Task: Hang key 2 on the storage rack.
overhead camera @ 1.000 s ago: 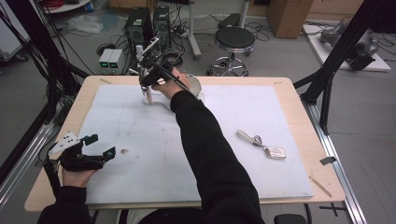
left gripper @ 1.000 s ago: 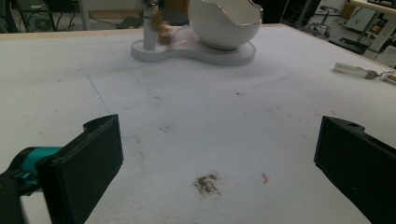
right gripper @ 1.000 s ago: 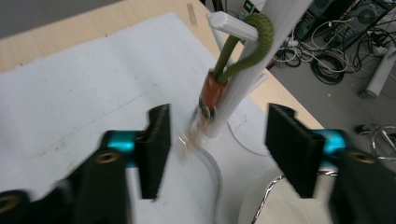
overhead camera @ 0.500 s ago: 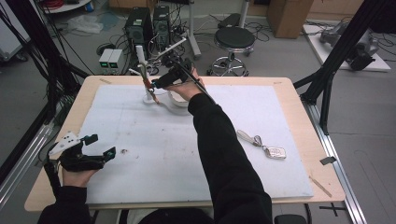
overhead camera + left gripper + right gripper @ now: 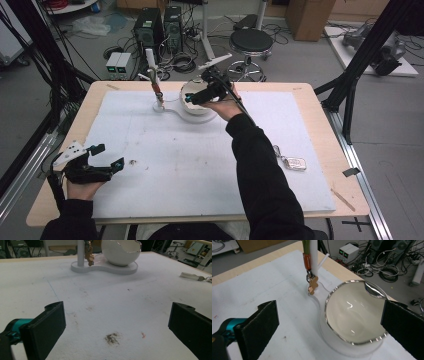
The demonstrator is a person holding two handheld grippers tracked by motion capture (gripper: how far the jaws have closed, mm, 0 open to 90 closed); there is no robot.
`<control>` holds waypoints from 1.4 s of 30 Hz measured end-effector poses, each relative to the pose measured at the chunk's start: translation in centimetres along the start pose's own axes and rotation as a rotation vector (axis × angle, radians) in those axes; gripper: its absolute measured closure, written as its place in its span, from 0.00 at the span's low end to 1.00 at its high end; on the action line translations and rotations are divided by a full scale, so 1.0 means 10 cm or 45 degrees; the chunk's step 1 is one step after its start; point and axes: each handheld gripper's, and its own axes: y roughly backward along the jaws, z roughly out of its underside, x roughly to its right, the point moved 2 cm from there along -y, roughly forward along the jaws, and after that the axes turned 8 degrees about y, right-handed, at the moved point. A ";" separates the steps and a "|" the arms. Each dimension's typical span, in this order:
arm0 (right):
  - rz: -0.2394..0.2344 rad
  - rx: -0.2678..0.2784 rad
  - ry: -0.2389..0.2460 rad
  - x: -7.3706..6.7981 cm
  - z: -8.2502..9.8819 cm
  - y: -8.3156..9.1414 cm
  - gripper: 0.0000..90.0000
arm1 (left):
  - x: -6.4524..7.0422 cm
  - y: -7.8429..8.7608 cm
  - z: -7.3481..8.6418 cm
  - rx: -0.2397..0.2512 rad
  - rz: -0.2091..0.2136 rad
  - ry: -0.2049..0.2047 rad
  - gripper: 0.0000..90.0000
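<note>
A white stand (image 5: 172, 111) at the table's far middle carries an upright post (image 5: 151, 65) and a white bowl (image 5: 200, 109). A bunch of brass keys (image 5: 157, 91) hangs from the post on a green and orange strap. In the right gripper view the keys (image 5: 312, 285) hang left of the empty bowl (image 5: 329, 302). My right gripper (image 5: 192, 96) hovers over the bowl, open; its jaws have just been opening and nothing is between them. My left gripper (image 5: 110, 156) rests open and empty near the front left. In the left gripper view the stand (image 5: 105, 267) lies far ahead.
A second key set with a silver fob (image 5: 292, 162) lies on the white mat toward the right; in the left gripper view the key set (image 5: 197, 278) is at the right edge. A small dark smudge (image 5: 133, 161) marks the mat. Black frame struts stand at both table sides.
My right gripper has moved to the right, from the post to above the bowl, leaving the keys hanging on the post. The left gripper has stayed put.
</note>
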 end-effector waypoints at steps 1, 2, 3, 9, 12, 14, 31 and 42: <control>-0.001 -0.002 -0.012 0.02 0.05 0.05 0.01 | 0.00 0.00 0.00 0.000 0.000 0.000 0.02; 0.008 -0.003 -0.013 0.04 0.09 0.10 0.01 | 0.00 0.00 0.00 0.003 0.001 0.000 0.02; 0.017 0.007 -0.006 0.05 0.14 0.15 0.01 | 0.00 0.00 0.00 0.003 0.000 0.002 0.02; 0.063 0.038 -0.033 0.15 0.39 0.45 0.01 | 0.00 -0.01 0.00 -0.003 -0.001 -0.006 0.02; 0.073 0.050 -0.049 0.18 0.52 0.59 0.01 | 0.00 -0.01 0.00 -0.003 -0.003 -0.007 0.02; 0.078 0.054 -0.061 0.21 0.60 0.68 0.01 | 0.01 -0.01 0.00 -0.002 -0.004 -0.007 0.02; 0.122 0.053 -0.133 0.34 1.06 0.99 0.01 | 0.02 -0.01 0.00 -0.019 -0.009 -0.014 0.02; 0.137 0.019 -0.142 0.36 1.23 1.04 0.01 | 0.02 -0.01 0.00 -0.020 -0.010 -0.014 0.02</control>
